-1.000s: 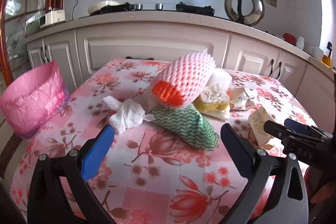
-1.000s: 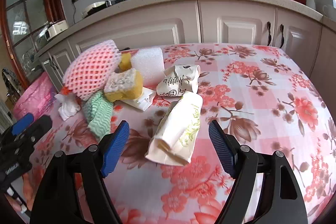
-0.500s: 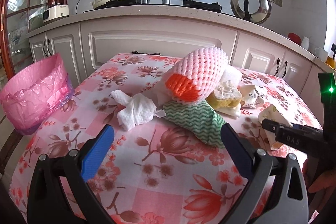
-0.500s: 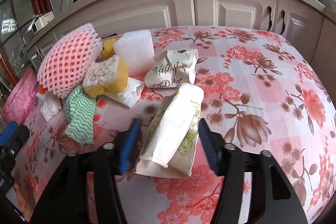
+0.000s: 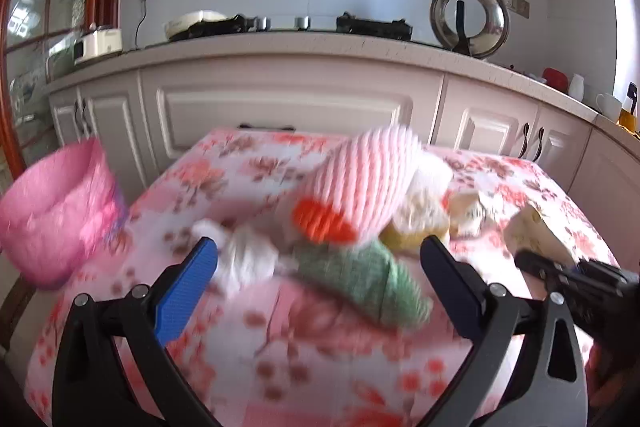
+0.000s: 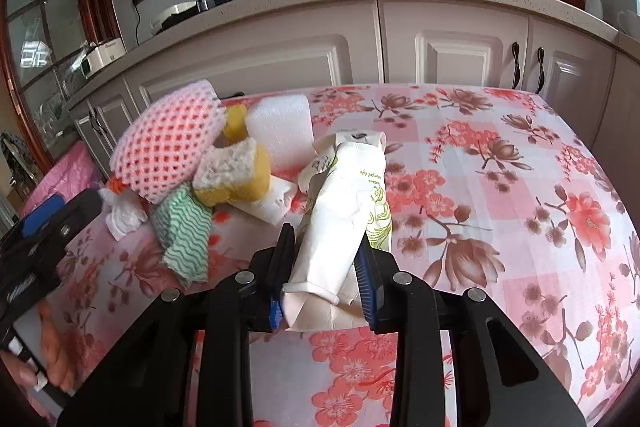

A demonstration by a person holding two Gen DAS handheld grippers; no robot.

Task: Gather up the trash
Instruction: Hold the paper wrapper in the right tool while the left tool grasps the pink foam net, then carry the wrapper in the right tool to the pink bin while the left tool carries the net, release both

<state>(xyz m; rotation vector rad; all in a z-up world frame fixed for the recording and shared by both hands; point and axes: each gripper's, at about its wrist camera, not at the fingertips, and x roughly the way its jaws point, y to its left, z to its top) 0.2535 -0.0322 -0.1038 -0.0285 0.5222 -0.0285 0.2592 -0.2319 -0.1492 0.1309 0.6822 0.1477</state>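
A pile of trash lies on the floral table: a pink foam net [image 6: 168, 143], a yellow sponge [image 6: 236, 175], a green wavy cloth [image 6: 184, 235], a white tissue [image 6: 122, 219] and a white foam block [image 6: 280, 127]. My right gripper [image 6: 326, 269] is shut on a crushed white paper cup [image 6: 344, 203] with green print. My left gripper [image 5: 318, 281] is open and empty, above the table in front of the tissue [image 5: 246, 259] and green cloth [image 5: 360, 279]. The left view is blurred. A bin with a pink bag [image 5: 56, 215] stands at the table's left edge.
A second crumpled paper cup [image 6: 352, 141] lies behind the held one. White kitchen cabinets [image 5: 280, 103] and a counter with a stove run behind the table. The right gripper's body [image 5: 576, 287] shows at the right in the left wrist view.
My right gripper has closed on the paper cup. My left gripper has moved, so its view is blurred, and stays open.
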